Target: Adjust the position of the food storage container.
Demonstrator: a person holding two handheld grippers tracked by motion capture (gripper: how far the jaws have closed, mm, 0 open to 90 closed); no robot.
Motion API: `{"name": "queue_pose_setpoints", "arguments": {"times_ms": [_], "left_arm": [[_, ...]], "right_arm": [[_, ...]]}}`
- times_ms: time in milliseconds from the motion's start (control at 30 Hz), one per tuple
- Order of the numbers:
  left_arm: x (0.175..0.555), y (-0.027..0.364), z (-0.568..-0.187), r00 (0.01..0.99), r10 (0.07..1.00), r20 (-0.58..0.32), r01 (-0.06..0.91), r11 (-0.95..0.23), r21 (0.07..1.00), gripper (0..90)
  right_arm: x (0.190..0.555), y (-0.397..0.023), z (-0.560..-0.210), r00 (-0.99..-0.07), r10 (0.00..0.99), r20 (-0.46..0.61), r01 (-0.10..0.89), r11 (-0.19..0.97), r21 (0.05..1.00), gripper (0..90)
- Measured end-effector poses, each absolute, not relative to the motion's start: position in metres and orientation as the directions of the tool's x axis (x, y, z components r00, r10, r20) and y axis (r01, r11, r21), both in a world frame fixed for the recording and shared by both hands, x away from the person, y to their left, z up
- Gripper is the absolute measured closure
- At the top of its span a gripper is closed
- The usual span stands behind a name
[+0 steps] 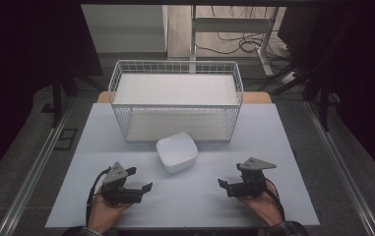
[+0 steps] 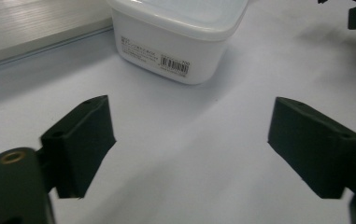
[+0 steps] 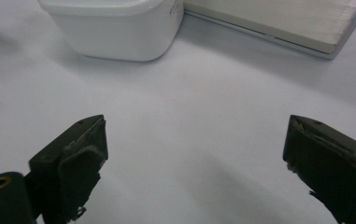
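A white square plastic container (image 1: pixel 176 151) sits on the table just in front of the wire basket (image 1: pixel 118 78). In the left gripper view the container (image 2: pixel 175 35) shows a barcode label on its side, and in the right gripper view the container (image 3: pixel 115 25) stands ahead at the upper left. My left gripper (image 1: pixel 140 179) lies low at the front left of the table, open, with nothing between its jaws. At the front right my right gripper (image 1: pixel 227 187) is also open and empty. Both point inward toward the container.
The white wire basket stands at the table's far side with a white board (image 1: pixel 175 88) inside it. The pale table top (image 1: pixel 273 142) ends at metal rails on both sides. A desk frame and cables (image 1: pixel 234 42) lie beyond.
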State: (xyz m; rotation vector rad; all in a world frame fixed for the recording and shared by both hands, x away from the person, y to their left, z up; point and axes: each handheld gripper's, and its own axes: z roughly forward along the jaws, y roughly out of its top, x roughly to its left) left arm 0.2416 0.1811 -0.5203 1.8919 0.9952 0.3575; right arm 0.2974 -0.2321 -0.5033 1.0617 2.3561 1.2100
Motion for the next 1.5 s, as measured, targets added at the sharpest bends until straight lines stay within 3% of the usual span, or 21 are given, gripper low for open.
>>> {"name": "queue_pose_setpoints", "arguments": {"times_ms": [167, 233, 267, 633, 1067, 1133, 1233, 1500], "left_arm": [[0.247, 0.179, -0.520, 0.619, 0.773, -0.139, 0.498, -0.250, 0.831, 32.0], [0.248, 0.179, -0.520, 0.622, 0.771, -0.141, 0.497, -0.248, 0.832, 34.3], [0.251, 0.178, -0.519, 0.617, 0.774, -0.146, 0.493, -0.235, 0.837, 39.2], [0.269, 0.174, -0.521, 0.617, 0.768, -0.170, 0.499, -0.215, 0.840, 52.7], [0.294, 0.175, -0.523, 0.583, 0.792, -0.181, 0.514, -0.187, 0.837, 75.1], [0.300, 0.173, -0.523, 0.578, 0.791, -0.201, 0.529, -0.175, 0.830, 82.3], [0.312, 0.170, -0.525, 0.565, 0.799, -0.204, 0.543, -0.174, 0.821, 89.5], [0.333, 0.164, -0.531, 0.523, 0.830, -0.195, 0.559, -0.161, 0.813, 89.8]], "right_arm": [[0.305, -0.227, -0.502, -0.706, 0.704, 0.070, 0.471, 0.395, 0.789, 24.6], [0.306, -0.226, -0.501, -0.708, 0.703, 0.069, 0.469, 0.394, 0.791, 26.3], [0.309, -0.224, -0.500, -0.717, 0.693, 0.076, 0.464, 0.394, 0.793, 32.1], [0.324, -0.216, -0.497, -0.732, 0.666, 0.146, 0.494, 0.371, 0.786, 47.9], [0.350, -0.192, -0.496, -0.761, 0.644, 0.083, 0.448, 0.427, 0.786, 80.3], [0.356, -0.183, -0.496, -0.767, 0.639, 0.057, 0.430, 0.445, 0.786, 87.3], [0.364, -0.176, -0.495, -0.768, 0.638, 0.049, 0.424, 0.450, 0.786, 88.9], [0.392, -0.156, -0.500, -0.774, 0.629, 0.071, 0.434, 0.446, 0.783, 88.9]]}}
